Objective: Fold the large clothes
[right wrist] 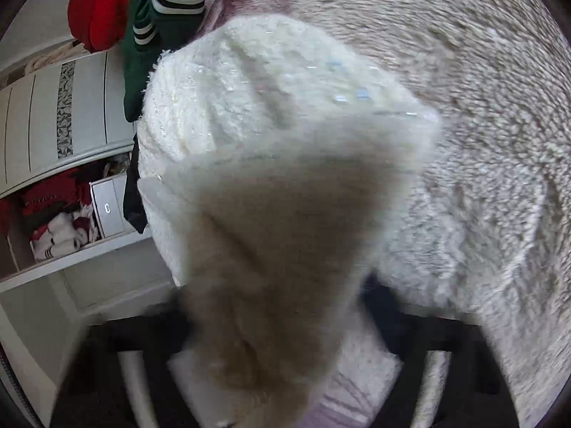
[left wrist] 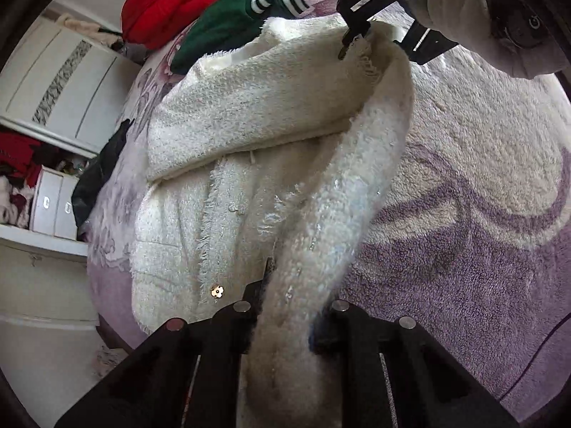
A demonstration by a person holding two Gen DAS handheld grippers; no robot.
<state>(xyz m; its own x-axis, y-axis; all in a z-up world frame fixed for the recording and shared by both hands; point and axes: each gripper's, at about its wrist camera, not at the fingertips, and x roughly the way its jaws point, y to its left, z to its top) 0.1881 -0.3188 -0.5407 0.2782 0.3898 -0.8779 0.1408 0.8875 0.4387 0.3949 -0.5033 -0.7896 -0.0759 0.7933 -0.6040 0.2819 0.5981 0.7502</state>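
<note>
A fuzzy white jacket (left wrist: pixel 228 185) with a gold button (left wrist: pixel 216 290) lies on a purple and cream fleece blanket (left wrist: pixel 464 214). My left gripper (left wrist: pixel 285 306) is shut on the lower end of its raised edge. My right gripper (left wrist: pixel 360 35) is shut on the upper end of the same edge, lifting it off the blanket. In the right wrist view the white jacket (right wrist: pixel 285 142) fills the middle and hides my right gripper's fingertips; its black fingers (right wrist: pixel 428 335) show blurred either side of the cloth.
A red garment (left wrist: pixel 167 0) and a green garment with white stripes (left wrist: pixel 235 18) lie at the far end of the bed. A black cloth (left wrist: pixel 100 174) hangs at the bed's left edge. A white wardrobe with open shelves (left wrist: pixel 53 192) stands left.
</note>
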